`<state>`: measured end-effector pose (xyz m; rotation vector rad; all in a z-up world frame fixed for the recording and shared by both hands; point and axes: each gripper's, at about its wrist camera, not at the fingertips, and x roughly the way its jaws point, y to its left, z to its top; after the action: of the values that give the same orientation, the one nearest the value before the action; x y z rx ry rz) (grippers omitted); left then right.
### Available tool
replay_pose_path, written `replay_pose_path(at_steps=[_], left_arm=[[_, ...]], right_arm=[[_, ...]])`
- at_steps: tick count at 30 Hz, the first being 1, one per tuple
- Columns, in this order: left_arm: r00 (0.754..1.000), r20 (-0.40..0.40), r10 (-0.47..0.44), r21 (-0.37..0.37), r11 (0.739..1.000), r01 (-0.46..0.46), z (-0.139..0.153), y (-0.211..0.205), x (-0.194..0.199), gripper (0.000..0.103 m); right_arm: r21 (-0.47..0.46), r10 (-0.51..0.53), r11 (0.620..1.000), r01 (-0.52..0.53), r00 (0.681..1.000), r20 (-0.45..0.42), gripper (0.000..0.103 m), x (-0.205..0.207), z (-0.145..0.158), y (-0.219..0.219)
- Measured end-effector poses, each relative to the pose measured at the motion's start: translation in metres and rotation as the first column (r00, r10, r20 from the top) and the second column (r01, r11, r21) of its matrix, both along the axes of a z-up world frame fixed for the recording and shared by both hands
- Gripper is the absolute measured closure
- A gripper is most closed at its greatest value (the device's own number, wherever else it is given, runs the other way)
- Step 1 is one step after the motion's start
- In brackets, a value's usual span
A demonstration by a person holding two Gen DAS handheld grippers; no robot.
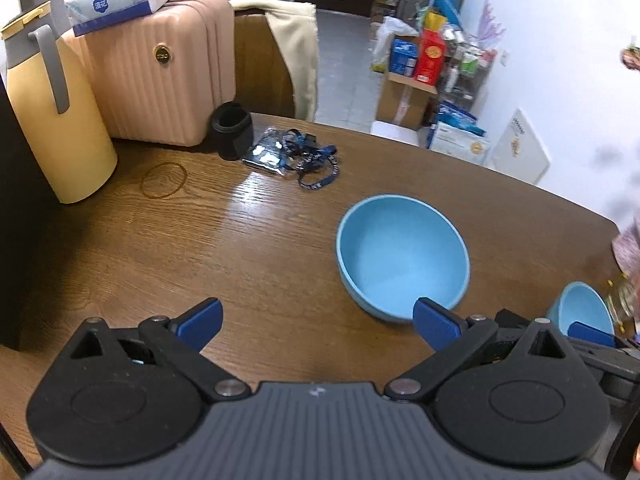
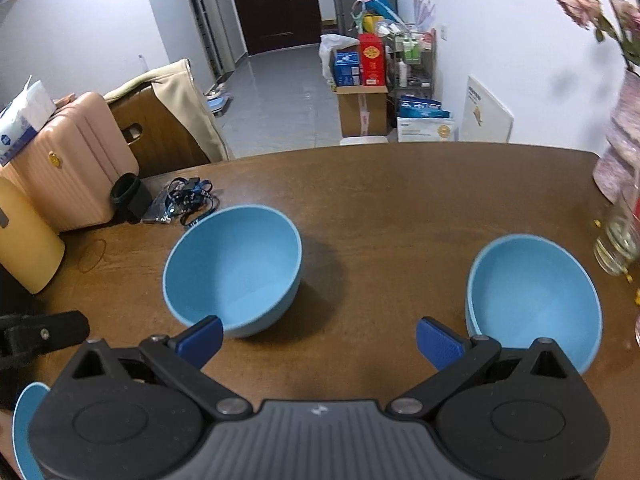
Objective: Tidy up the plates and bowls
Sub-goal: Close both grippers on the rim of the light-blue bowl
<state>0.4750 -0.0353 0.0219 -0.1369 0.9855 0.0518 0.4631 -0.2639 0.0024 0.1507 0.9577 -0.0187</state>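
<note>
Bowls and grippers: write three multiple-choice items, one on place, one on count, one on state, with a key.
1. In the right wrist view, the lanyard lies where?
A. inside a bowl
B. on the table behind the left bowl
C. on the chair

2. How many blue bowls stand upright in that view?
A. one
B. two
C. four

3. The right gripper is:
A. open, empty
B. shut on a bowl
C. holding a cup

Key: B, it lies on wood beyond that bowl; B, the left bowl and right bowl; A, its fingers are spread over bare table.
</note>
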Motion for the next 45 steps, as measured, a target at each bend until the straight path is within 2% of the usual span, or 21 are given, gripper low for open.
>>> replay_pose_path(at_steps=[10, 20, 26, 29, 31, 36, 40, 45], left_arm=[[0.994, -0.053, 0.098, 0.016, 0.995, -0.098, -0.015, -0.012, 0.051, 0.000], [0.970, -0.142, 0.196, 0.009, 0.980, -0.197, -0.060, -0.012, 0.090, 0.000], [0.957, -0.188, 0.221, 0.022, 0.975, -0.221, -0.087, -0.017, 0.103, 0.000], [0.948, -0.209, 0.242, 0.024, 0.970, -0.242, -0.097, -0.017, 0.107, 0.002], [0.944, -0.217, 0.249, 0.016, 0.968, -0.251, -0.102, -0.018, 0.107, 0.007], [0.933, -0.250, 0.259, -0.007, 0.963, -0.269, -0.112, -0.021, 0.110, 0.029], [0.922, -0.273, 0.273, -0.017, 0.957, -0.289, -0.121, -0.024, 0.113, 0.044], [0.917, -0.287, 0.276, -0.043, 0.953, -0.300, -0.128, -0.024, 0.115, 0.062]], right_arm=[[-0.013, 0.050, 0.999, -0.051, 0.997, -0.064, 0.000, 0.060, -0.016, -0.003], [-0.023, 0.074, 0.997, -0.078, 0.990, -0.124, 0.001, 0.109, -0.044, 0.001], [-0.010, 0.075, 0.997, -0.078, 0.982, -0.176, 0.014, 0.126, -0.071, 0.000], [-0.004, 0.076, 0.997, -0.079, 0.978, -0.195, 0.024, 0.131, -0.082, 0.000], [0.011, 0.078, 0.997, -0.078, 0.977, -0.200, 0.038, 0.133, -0.087, -0.001], [0.052, 0.093, 0.995, -0.084, 0.974, -0.206, 0.059, 0.139, -0.096, -0.002], [0.070, 0.096, 0.994, -0.083, 0.974, -0.206, 0.073, 0.145, -0.101, -0.001], [0.105, 0.113, 0.990, -0.094, 0.975, -0.193, 0.085, 0.146, -0.105, 0.000]])
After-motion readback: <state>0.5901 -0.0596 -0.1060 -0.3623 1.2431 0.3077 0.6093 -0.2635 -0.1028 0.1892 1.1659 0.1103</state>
